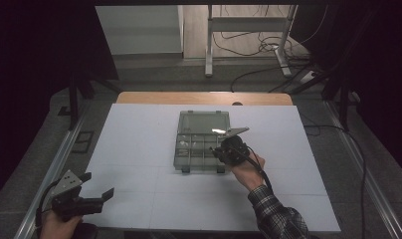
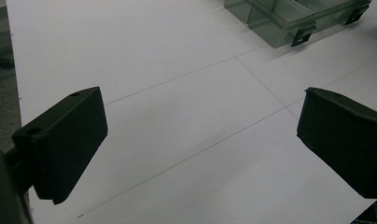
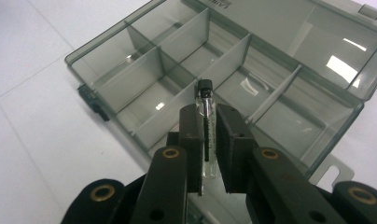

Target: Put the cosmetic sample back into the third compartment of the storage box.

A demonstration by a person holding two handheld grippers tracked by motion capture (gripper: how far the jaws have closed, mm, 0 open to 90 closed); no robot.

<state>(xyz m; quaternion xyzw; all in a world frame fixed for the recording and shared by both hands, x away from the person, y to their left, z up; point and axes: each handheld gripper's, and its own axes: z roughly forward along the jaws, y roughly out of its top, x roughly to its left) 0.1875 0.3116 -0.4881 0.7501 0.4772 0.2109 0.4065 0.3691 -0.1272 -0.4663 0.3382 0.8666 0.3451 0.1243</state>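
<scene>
1. Clearly, a small clear glass vial (image 3: 206, 126) with a black cap is pinched upright in the right tool (image 3: 207, 140), above the front compartments of an open, smoky-transparent divided box (image 3: 130, 65).
2. The box is set mid-counter (image 1: 139, 149).
3. The left tool (image 2: 200, 135) is held spread wide and empty over the counter's near-left corner.

Left tool (image 1: 97, 186) at near-left bench corner, held low in left hand (image 1: 57, 224), jaws spread wide, nothing between them; gripper view confirms a broad gap (image 2: 200, 135). Grey plate on top tilts up-left. Right forearm, plaid sleeve (image 1: 276, 214), reaches forward and left toward centre; right hand (image 1: 249, 167) wraps the right tool (image 1: 224, 147), pointed away from the person. Its jaws pinch a small vial (image 3: 207, 135), upright, black cap above the pads.
</scene>
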